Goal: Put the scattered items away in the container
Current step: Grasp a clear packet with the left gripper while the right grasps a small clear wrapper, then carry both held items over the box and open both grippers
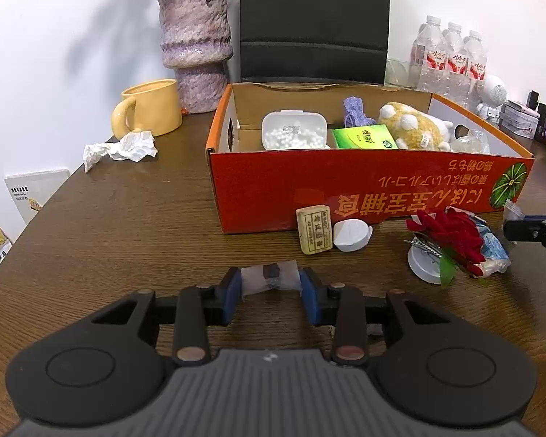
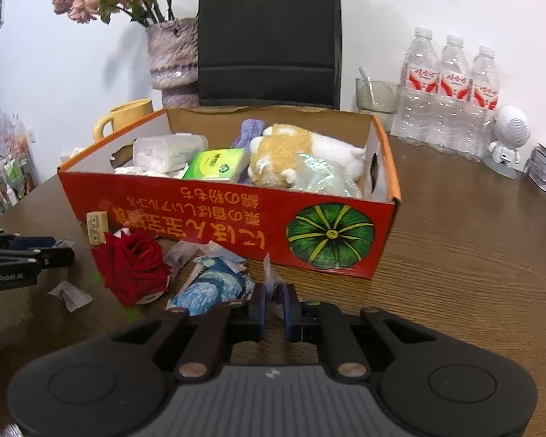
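Note:
An orange cardboard box [image 1: 345, 196] [image 2: 214, 215] holds a plush toy [image 1: 415, 125], a green tissue pack [image 1: 364, 138] and a white case [image 1: 295, 133]. In front of it lie an eraser block [image 1: 313, 229], a white cap [image 1: 351, 235], a red rose [image 1: 451, 240] [image 2: 134, 266] and a blue printed packet [image 2: 214, 287]. My left gripper [image 1: 271, 291] is shut on a small clear wrapped packet [image 1: 271, 276] low over the table. My right gripper [image 2: 273, 309] is shut on a thin clear plastic bag [image 2: 271, 276] near the box front.
A yellow mug [image 1: 153, 109], a crumpled tissue [image 1: 123, 147] and a purple vase [image 1: 196, 47] stand at the left. Water bottles [image 2: 451, 98] and a white figurine [image 2: 506, 142] stand at the right. A black chair back [image 1: 313, 22] rises behind the box. A small wrapper [image 2: 71, 293] lies on the table.

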